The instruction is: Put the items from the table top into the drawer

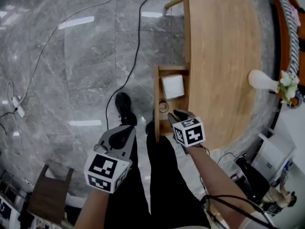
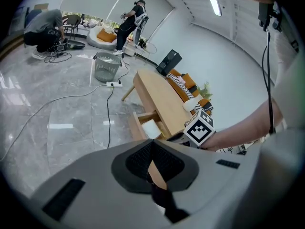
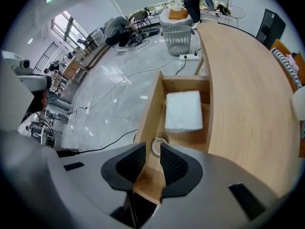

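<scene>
A wooden drawer (image 1: 156,94) stands pulled out from the left edge of the long wooden table (image 1: 224,56). A white square pad (image 1: 172,86) lies in its far half, and a small round ring (image 1: 163,107) rests nearer me. My right gripper (image 1: 177,116) hangs over the drawer's near end, pointing steeply down. In the right gripper view the right gripper (image 3: 152,154) is open, with nothing between its pads; the ring (image 3: 158,146) lies just past them and the pad (image 3: 183,110) beyond. My left gripper (image 1: 127,129) is held back over my legs, and in its own view the left gripper (image 2: 151,149) is shut and empty.
A white bulb-shaped item (image 1: 262,80) and a bunch of flowers (image 1: 288,86) sit at the table's far right edge. A black cable (image 1: 138,46) and a power strip (image 1: 19,109) lie on the marble floor. A wire bin (image 3: 177,39) stands past the table's end. A dark stool (image 1: 50,194) is at lower left.
</scene>
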### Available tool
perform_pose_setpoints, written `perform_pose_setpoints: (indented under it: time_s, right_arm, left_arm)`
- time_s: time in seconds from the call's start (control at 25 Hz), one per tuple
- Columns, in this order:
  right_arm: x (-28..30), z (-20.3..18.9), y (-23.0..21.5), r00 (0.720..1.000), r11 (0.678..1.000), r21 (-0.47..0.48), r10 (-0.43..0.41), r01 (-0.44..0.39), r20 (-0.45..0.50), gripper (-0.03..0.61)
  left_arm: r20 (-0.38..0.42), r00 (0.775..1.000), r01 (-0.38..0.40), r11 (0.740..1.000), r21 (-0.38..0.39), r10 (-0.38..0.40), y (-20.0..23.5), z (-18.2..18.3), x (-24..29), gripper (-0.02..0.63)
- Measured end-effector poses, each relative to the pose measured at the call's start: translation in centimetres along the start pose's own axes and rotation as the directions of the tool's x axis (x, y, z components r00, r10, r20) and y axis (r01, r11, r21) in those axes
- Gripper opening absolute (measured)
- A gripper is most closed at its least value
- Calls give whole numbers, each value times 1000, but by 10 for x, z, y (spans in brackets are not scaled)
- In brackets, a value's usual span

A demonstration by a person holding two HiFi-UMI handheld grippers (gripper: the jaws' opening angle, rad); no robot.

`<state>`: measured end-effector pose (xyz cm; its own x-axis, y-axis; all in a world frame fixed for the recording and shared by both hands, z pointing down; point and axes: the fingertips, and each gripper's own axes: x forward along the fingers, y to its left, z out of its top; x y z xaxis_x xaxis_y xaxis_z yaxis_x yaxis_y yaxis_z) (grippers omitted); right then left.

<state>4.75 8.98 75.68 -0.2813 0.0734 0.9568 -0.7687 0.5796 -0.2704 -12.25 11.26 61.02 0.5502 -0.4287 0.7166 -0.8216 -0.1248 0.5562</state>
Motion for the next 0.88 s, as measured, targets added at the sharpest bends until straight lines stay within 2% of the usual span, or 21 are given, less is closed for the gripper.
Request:
perform_pose_setpoints:
  time_s: [0.2, 0.32, 0.52, 0.72, 0.88]
  right_arm:
    - [-30, 14, 7, 998, 1000, -6, -1, 2, 55, 110]
    - [-53, 31, 12, 992, 1000, 12, -1, 0, 129, 77]
    - [-100, 53, 21, 971, 998, 56, -11, -3, 237, 59]
    - [-152, 58, 32, 958, 993, 113, -16, -18, 286, 45]
    - [-204, 67, 31, 929, 987, 154, -14, -47, 369, 35]
  left_arm:
    - [18, 1000, 11, 1000, 9, -12, -5, 19, -17, 0]
    - [9, 1000, 25, 999, 38, -26, -9, 26, -29, 0]
    - [-11, 999, 35, 995, 92, -34, -16, 39, -62, 0]
    - [-33, 999, 6, 995, 101, -3, -20, 53, -105, 0]
    - [-20, 1000, 6, 994, 109, -4, -38, 70, -128, 0]
